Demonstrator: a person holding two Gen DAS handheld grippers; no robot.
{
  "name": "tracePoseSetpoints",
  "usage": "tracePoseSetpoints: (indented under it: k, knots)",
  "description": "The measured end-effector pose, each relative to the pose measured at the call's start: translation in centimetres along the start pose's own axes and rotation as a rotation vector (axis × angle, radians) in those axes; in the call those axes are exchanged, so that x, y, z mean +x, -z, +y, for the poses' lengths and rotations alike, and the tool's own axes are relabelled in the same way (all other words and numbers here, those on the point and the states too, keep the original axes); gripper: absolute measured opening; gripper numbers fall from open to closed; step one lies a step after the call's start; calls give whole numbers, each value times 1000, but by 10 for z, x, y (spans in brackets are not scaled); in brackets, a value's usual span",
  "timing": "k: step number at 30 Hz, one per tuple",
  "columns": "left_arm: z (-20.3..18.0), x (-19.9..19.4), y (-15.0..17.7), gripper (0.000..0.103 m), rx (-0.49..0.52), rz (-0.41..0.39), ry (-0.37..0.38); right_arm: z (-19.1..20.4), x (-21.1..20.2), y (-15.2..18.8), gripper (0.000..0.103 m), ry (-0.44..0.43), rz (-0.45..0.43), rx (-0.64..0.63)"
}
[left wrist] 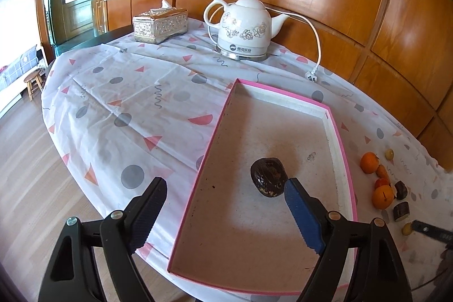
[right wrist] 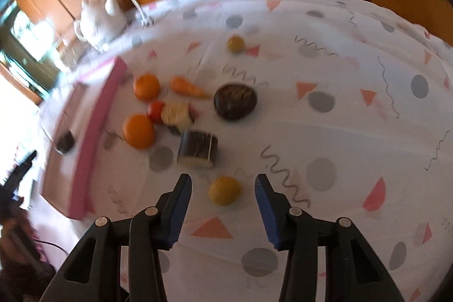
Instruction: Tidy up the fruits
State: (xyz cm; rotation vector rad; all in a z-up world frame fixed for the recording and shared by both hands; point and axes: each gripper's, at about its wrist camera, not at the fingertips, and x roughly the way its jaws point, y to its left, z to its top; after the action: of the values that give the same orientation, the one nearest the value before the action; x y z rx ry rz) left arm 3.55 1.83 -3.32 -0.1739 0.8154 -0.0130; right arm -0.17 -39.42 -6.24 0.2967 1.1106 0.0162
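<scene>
wood panels fill the wall behind a table under a white cloth (left wrist: 119, 104) with pink triangles and grey dots. far back sit a white kettle (left wrist: 243, 27) with its cord unplugged and a shiny tissue box (left wrist: 160, 25). at the far left edge of the left view you can see a doorway and a little stool on a wood floor.

a pink tray (left wrist: 338, 132) lies in the lower middle of the left view. one dark round fruit (left wrist: 267, 177) sits alone inside it. the left gripper (left wrist: 223, 207) hangs over the tray with its tongs wide apart and nothing in them. it looks like the tray is where the fruits go.

the other fruits lie in a bunch on the cloth, just beside the tray, in the middle left of the blurry right view: two oranges (right wrist: 138, 131), a small carrot (right wrist: 188, 87), a dark round fruit (right wrist: 235, 101) and a dark cut piece (right wrist: 198, 149).

the right gripper (right wrist: 223, 196) points down at a small yellow fruit (right wrist: 224, 190). its tongs stand on each side of it, not pressing yet, likely so it can be picked next.
</scene>
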Motion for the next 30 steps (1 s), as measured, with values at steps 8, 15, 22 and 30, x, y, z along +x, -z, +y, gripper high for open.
tracePoseSetpoints:
  k: [8,15,22,30]
  knots:
    - [9,-5,-1,89,-37,-15,5,14,25,10,27,121,6,-33]
    - [16,-12,-6,90,-48,-40,-14,21,25,22,27,167,-31,-28]
    - [22,-13,-9,91,-54,-48,-26,23,13,40,27,115,-57,1]
    - [25,-12,-11,91,-32,-40,-32,61,0,46,27,-19,-93,-84]
